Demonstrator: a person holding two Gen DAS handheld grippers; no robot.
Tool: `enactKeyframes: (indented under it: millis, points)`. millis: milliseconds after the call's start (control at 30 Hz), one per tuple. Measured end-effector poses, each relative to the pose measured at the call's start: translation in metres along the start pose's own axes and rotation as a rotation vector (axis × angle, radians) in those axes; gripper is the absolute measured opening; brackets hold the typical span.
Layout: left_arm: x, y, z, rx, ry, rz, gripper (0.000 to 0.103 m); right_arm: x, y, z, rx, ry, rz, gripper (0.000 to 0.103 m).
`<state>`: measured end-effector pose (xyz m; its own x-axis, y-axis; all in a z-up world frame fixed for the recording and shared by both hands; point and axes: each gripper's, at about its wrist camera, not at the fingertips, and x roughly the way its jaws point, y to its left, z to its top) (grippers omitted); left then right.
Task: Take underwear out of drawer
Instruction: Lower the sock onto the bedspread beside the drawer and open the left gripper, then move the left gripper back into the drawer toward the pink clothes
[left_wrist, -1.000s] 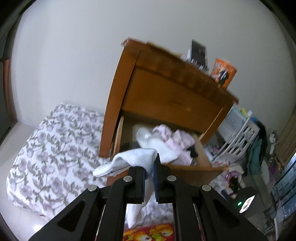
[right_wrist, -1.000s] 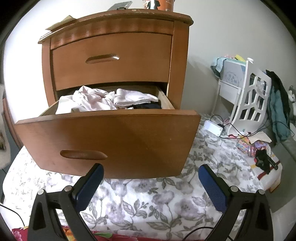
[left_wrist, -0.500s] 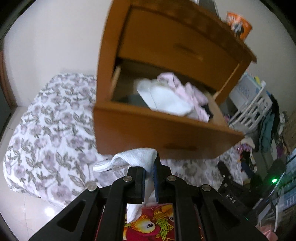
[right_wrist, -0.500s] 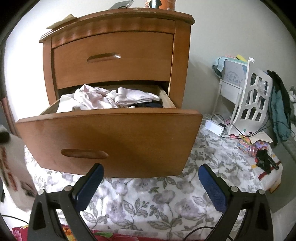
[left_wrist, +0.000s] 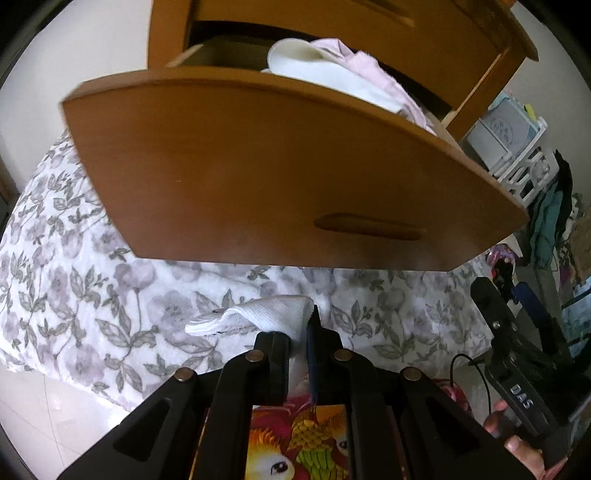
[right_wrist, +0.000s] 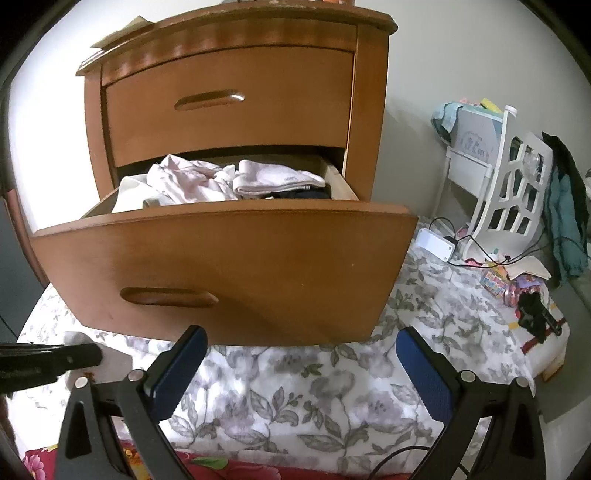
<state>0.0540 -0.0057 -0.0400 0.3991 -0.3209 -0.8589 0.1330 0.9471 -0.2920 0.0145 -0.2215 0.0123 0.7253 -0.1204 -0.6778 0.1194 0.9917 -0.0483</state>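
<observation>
"DAS" on right claw (left_wrist: 517, 306) body

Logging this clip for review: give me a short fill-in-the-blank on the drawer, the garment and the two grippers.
1. The left gripper is shut on a ____ garment.
2. The right gripper has its jaws ____.
3. The lower drawer is pulled ____, with clothes inside.
4. The upper drawer is ____.

Missing words: white; open; open; closed
</observation>
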Motion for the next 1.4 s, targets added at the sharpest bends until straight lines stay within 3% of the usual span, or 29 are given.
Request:
enactKeyframes:
  millis: [333,400,467,500,600,767,1167,1400]
  points:
    - [0.011,-0.01,0.008,0.03,0.01,-0.023,0.009,0.004,-0.001,-0.001,0.006,0.022,0.007,0.103]
    - [0.014,-0.011,0.008,0.035,0.025,-0.025,0.017,0.004,-0.001,-0.001,0.007,0.024,0.008,0.103]
    - [0.016,-0.012,0.007,0.037,0.032,-0.022,0.042,0.005,-0.001,-0.001,0.006,0.024,0.007,0.103]
    - [0.016,-0.012,0.006,0.037,0.031,-0.02,0.046,0.005,-0.001,-0.001,0.006,0.024,0.007,0.103]
    - [0.015,-0.011,0.005,0.037,0.032,-0.017,0.049,0.005,-0.001,-0.001,0.003,0.024,0.006,0.103]
    - [0.014,-0.006,0.004,0.019,0.031,0.009,0.068,0.004,-0.001,-0.001,0.003,0.022,0.005,0.103]
    - [0.009,0.011,0.002,-0.033,0.0,0.094,0.095,0.004,0.0,-0.001,0.002,0.023,0.005,0.103]
    - [0.006,0.016,0.001,-0.037,-0.028,0.118,0.102,0.004,0.0,-0.001,0.003,0.023,0.005,0.103]
